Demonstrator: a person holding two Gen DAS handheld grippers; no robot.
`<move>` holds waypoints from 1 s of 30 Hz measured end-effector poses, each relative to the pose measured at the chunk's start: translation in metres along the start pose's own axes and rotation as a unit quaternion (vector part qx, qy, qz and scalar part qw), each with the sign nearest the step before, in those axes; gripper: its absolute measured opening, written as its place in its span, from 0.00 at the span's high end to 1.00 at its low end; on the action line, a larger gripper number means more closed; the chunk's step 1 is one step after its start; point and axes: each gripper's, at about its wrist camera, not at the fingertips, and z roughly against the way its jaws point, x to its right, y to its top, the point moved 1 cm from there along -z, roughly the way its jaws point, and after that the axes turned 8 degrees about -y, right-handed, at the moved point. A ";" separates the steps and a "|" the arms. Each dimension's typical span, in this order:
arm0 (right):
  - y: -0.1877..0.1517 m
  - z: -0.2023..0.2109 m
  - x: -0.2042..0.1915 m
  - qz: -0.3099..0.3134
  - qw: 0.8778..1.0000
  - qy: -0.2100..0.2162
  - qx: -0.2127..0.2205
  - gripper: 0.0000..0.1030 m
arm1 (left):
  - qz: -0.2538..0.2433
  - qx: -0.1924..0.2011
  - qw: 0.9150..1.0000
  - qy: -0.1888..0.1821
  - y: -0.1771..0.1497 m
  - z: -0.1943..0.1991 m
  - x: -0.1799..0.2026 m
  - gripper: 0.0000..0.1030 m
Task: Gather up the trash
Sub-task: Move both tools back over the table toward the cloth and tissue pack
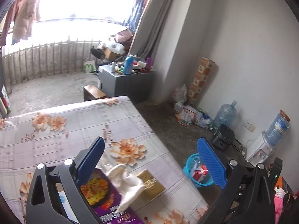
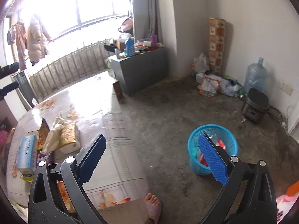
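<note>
A blue mesh bin (image 2: pixel 213 149) stands on the concrete floor with red and clear wrappers inside; the same bin (image 1: pixel 196 171) shows beside the table's edge in the left wrist view. My left gripper (image 1: pixel 155 160) is open and empty above the flowered table (image 1: pixel 65 130). Under it lie a purple food box (image 1: pixel 104 196), a crumpled white cloth (image 1: pixel 127 183) and a gold tissue pack (image 1: pixel 149 184). My right gripper (image 2: pixel 155 158) hangs open and empty over the floor between table and bin. A blue tissue pack (image 2: pixel 26 153) lies by the gold tissue pack (image 2: pixel 69 138).
A person's foot in a pink slipper (image 2: pixel 153 207) stands at the table's (image 2: pixel 112 130) near edge. A grey cabinet (image 2: pixel 140 71) with bottles is at the back. A pile of bags (image 2: pixel 214 84), water jugs (image 2: pixel 256 74) and a black cooker (image 2: pixel 256 104) line the right wall.
</note>
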 end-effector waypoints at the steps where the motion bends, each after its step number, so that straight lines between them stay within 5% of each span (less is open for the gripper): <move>1: 0.002 -0.001 -0.005 -0.002 1.000 0.017 -0.006 0.08 | 0.004 0.004 1.000 0.009 -0.003 0.008 -0.008 0.06; 8: 0.012 -0.011 -0.047 -0.024 0.993 0.102 -0.056 0.08 | 0.034 -0.002 0.999 0.037 -0.029 0.036 -0.050 0.06; 17: 0.000 -0.032 -0.093 -0.007 0.980 0.152 -0.124 0.18 | 0.017 -0.054 0.998 -0.023 -0.061 0.010 -0.040 0.07; 30: -0.003 -0.049 -0.125 0.055 0.964 0.199 -0.165 0.38 | 0.040 -0.181 0.977 -0.102 -0.097 -0.061 -0.049 0.40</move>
